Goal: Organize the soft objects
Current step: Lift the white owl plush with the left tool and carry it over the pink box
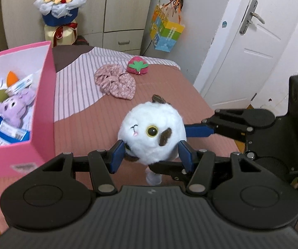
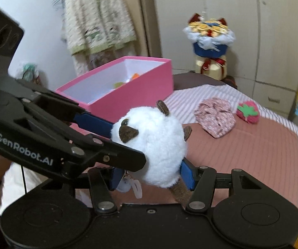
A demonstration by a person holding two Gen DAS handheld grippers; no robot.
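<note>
A round white plush toy (image 1: 151,132) with brown patches and a yellow eye hangs above the bed, held by both grippers at once. In the left wrist view my left gripper (image 1: 152,154) is shut on its lower sides, and a blue pad (image 1: 198,130) of my right gripper presses in from the right. In the right wrist view the plush toy (image 2: 155,151) sits between the fingers of my right gripper (image 2: 152,175), with the left gripper's blue pad (image 2: 93,122) on its left. The open pink box (image 1: 43,103) stands to the left, with a purple plush (image 1: 14,108) inside.
A strawberry plush (image 1: 137,66) and a floral fabric pouch (image 1: 115,83) lie farther back on the striped bedspread (image 1: 76,78). A flower bouquet (image 1: 59,2) stands behind the bed, a gift bag (image 1: 166,33) hangs by the wardrobe, and a white door (image 1: 252,41) is on the right.
</note>
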